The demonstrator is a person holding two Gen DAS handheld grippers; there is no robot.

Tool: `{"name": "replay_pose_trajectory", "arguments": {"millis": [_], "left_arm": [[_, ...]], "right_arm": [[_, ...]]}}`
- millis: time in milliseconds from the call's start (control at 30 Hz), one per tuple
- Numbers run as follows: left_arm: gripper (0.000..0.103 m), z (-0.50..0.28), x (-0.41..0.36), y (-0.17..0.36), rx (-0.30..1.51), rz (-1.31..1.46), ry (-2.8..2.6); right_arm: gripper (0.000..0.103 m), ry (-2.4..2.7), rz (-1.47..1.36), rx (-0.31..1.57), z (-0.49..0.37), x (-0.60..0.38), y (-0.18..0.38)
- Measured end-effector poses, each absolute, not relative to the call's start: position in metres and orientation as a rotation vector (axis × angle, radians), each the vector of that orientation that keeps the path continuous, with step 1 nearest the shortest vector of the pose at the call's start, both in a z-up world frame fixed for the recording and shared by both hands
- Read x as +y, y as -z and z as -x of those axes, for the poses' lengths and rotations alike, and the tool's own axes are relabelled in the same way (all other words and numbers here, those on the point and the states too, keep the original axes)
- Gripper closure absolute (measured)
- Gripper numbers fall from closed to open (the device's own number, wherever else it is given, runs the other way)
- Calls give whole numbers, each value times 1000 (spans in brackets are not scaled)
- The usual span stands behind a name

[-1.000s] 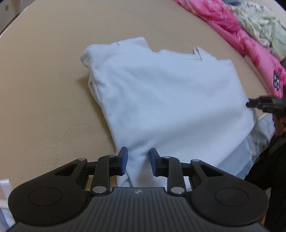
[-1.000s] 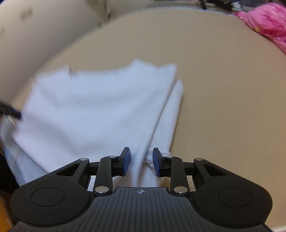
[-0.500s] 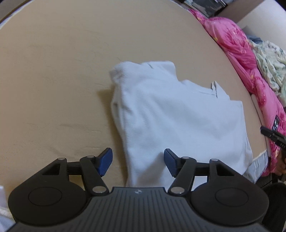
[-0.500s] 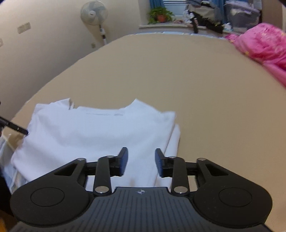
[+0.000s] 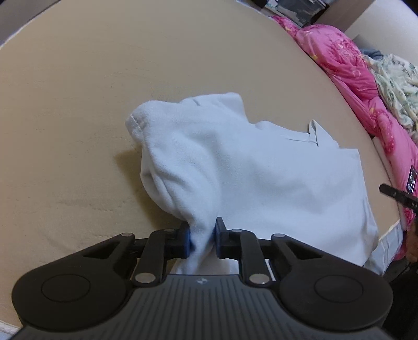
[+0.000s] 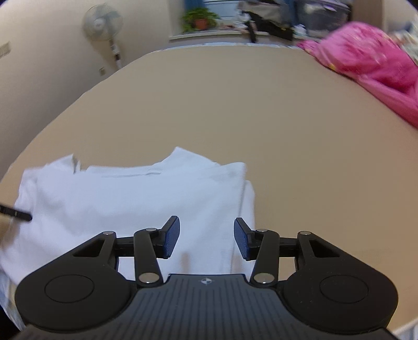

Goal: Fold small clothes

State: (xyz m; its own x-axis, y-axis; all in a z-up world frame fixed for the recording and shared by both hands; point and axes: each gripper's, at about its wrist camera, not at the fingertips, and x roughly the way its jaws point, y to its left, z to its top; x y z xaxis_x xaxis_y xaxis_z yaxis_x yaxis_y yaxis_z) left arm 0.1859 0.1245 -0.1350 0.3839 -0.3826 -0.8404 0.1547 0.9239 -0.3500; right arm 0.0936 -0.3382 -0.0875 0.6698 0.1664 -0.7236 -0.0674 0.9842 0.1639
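Left gripper (image 5: 201, 238) is clamped on the near edge of the white garment (image 5: 256, 183); its jaws have just been closing, and a bunched ridge of cloth is pinched between the blue pads and pulled up toward them. From the pinch, the fabric rises in a rounded fold along the garment's left side, with a hemmed corner (image 5: 135, 119) curled over at the far end. The remainder of the garment lies flat on the tan bed surface (image 5: 78, 104), already folded into a rough rectangle, with a small tab (image 5: 313, 130) standing up along its far edge.

Right gripper (image 6: 207, 239) hangs above the garment's near right portion — its jaws have just been opening, they stand apart at a medium width, and nothing is between the pads. In the right wrist view the garment (image 6: 130, 204) lies flat, with a second layer showing along its right border.

Surroundings:
- Pink quilt (image 5: 352, 68) bunched along the right edge of the bed, with a pale patterned cloth (image 5: 394, 81) beyond it.
- Standing fan (image 6: 103, 23) against the far wall — a potted plant (image 6: 199, 19) sits on a sill further along.
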Motion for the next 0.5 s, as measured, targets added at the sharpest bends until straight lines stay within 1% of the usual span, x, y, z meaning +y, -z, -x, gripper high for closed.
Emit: {"name": "replay_pose_trajectory", "arguments": {"millis": [233, 400, 500], "left_arm": [[88, -165, 140, 105, 1008, 227, 336], [89, -159, 172, 92, 977, 248, 268], [89, -154, 199, 84, 953, 307, 269]], "right_arm": [[55, -71, -182, 785, -94, -345, 84], [55, -72, -186, 789, -96, -339, 88], [55, -79, -156, 798, -98, -335, 92]]}}
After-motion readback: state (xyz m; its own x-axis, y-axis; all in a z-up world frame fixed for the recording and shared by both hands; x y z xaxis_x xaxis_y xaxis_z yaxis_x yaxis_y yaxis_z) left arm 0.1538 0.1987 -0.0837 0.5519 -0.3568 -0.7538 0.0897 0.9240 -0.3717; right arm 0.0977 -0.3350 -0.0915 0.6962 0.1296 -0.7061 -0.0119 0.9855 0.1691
